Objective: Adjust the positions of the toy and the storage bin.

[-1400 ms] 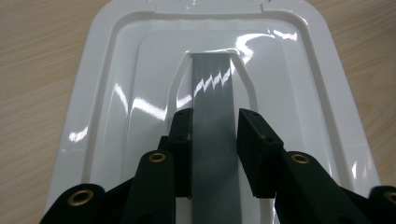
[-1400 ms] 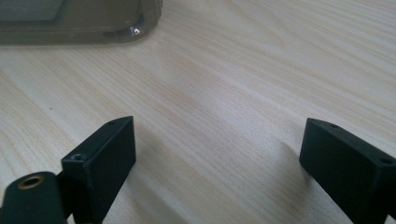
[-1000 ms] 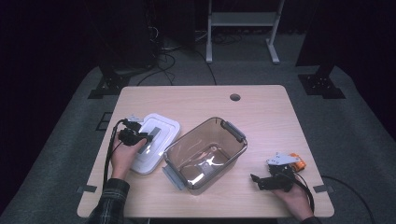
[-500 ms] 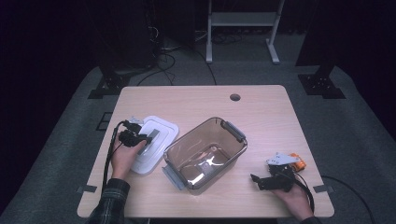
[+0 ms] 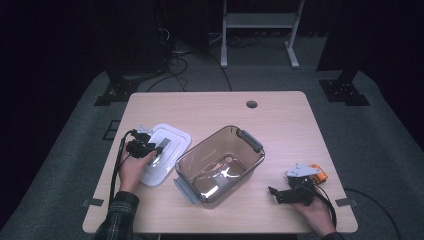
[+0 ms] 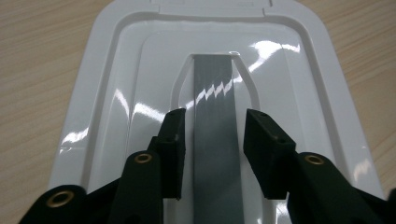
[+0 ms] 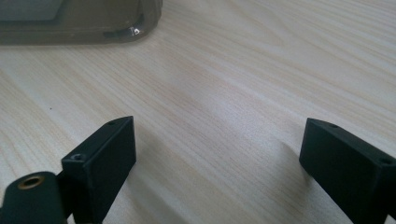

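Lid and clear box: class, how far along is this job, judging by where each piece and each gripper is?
Done: the white lid lies flat on the table, beside the open clear box. In hand: the left gripper straddles the lid's grey handle, jaws not yet closed on it. The right gripper rests open on the table. Left, probably: grip the handle and set the lid on the box.

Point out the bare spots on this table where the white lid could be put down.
The far strip of the table, between the cable hole and the clear container, is bare. So is the patch between the container and the right gripper. The near-left corner is crowded: the left gripper sits over the white lid beside the container.
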### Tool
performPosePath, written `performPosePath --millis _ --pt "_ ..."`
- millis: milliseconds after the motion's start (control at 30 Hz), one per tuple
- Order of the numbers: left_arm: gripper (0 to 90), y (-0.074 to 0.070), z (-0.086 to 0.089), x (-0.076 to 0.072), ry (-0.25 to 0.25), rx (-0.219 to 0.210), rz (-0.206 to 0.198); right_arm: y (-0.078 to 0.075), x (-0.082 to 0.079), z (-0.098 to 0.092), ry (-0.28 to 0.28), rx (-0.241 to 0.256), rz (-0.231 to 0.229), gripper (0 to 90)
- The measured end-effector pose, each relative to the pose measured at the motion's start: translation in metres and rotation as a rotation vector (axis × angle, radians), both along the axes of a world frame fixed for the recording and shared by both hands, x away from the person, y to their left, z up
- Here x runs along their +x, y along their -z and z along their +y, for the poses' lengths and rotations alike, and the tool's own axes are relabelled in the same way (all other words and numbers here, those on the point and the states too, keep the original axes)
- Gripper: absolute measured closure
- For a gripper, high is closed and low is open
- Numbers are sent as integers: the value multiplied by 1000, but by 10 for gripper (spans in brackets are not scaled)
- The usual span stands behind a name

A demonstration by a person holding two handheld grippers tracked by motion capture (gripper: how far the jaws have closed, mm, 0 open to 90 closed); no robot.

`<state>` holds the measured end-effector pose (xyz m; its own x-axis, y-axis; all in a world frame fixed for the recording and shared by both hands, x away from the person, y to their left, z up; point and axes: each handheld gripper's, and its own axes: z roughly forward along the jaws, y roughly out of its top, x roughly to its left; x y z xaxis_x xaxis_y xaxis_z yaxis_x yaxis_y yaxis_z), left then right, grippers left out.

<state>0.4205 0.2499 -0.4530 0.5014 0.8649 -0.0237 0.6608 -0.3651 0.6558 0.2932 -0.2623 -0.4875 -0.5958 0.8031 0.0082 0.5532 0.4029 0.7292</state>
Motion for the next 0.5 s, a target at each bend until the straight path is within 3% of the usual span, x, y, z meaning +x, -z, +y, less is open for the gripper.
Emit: performPosePath --millis 167,500 --pt "464 -1 1 -1 2 -3 -9 0 0 0 0 0 0 95" --pt "184 -7 1 -10 4 -5 -33 0 0 0 -1 0 1 95"
